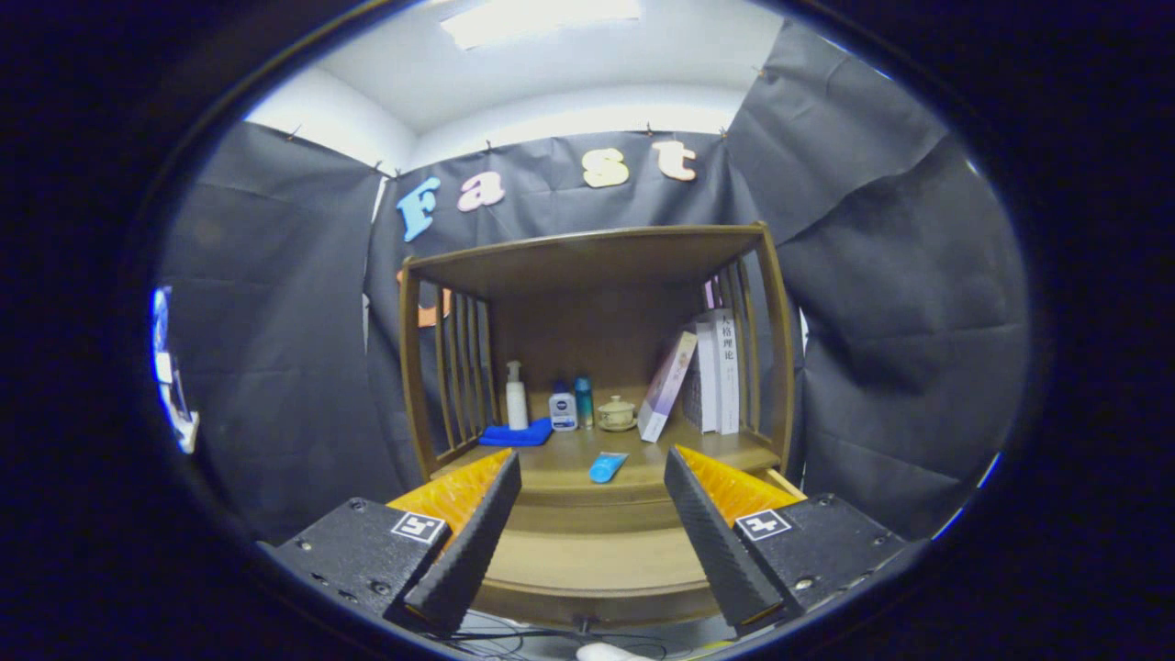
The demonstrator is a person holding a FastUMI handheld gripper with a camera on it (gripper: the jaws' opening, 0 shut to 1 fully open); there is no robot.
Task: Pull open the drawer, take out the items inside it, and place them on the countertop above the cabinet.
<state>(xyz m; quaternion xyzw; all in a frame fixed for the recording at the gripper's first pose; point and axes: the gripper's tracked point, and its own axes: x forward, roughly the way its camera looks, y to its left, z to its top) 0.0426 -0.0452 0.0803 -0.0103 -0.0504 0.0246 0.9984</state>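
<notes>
A wooden cabinet with slatted sides stands against the booth wall. Just ahead of my gripper, a blue tube lies on the front of its countertop. The fingers stand wide apart with nothing between them. Below the countertop the drawer is pulled out towards me, its knob at the front. The part of its inside seen between the fingers is bare wood.
Further back on the countertop are a white pump bottle on a blue cloth, two small bottles, a lidded ceramic jar and books leaning at the right. A white object and cables lie below the drawer.
</notes>
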